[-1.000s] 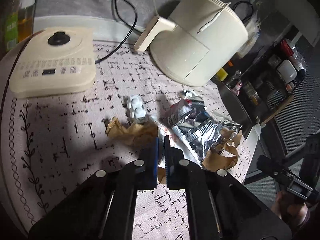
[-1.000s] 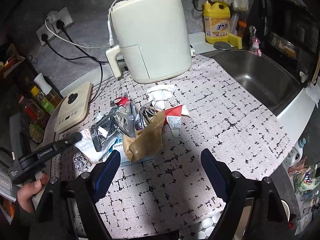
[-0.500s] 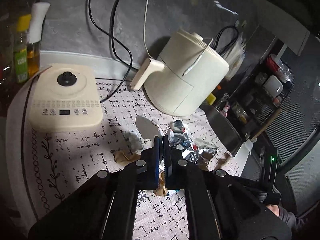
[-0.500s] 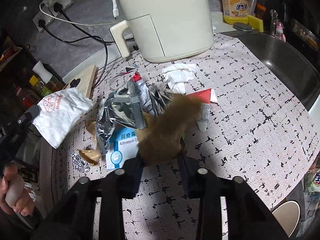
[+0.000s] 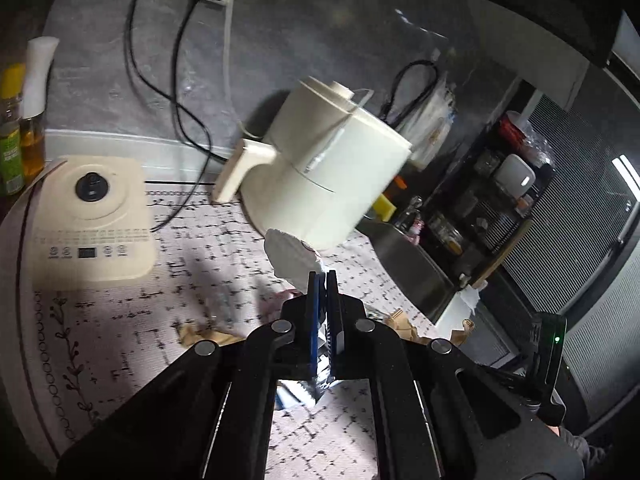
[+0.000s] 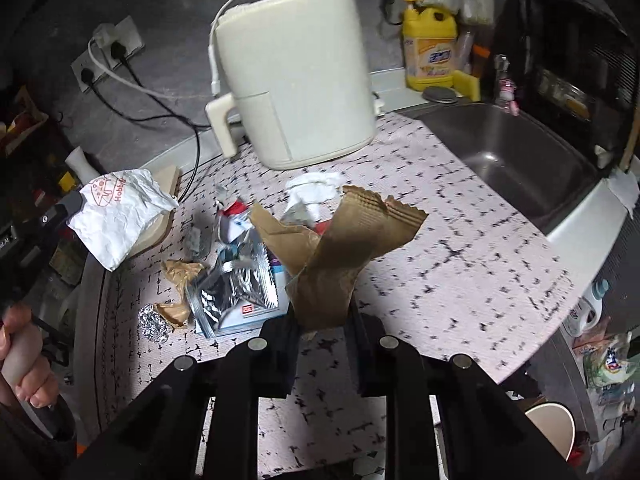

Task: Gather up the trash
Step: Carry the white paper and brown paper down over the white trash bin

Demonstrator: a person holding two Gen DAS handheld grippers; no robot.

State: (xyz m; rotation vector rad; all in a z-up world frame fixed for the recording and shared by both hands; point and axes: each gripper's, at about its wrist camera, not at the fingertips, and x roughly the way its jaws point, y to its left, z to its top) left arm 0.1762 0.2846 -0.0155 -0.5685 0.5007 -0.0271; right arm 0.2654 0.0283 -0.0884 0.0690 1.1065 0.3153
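between closing right gripper [image 6: 322, 322] fingers, brown paper bag [image 6: 340, 256] stands upright.

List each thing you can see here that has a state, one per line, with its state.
left gripper: shut on white wrapper, lifted off the counter
right gripper: jaws closing on brown paper bag
foil packet: lying on the mat
foil ball: on the mat
air fryer: upright, plugged in
sink: empty

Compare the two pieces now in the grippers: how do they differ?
The left gripper is shut on a white printed wrapper; the right gripper, closing, pinches a brown paper bag. The wrapper is crumpled and flat; the bag stands up, its zigzag mouth flared. Both are lifted clear of the counter mat.
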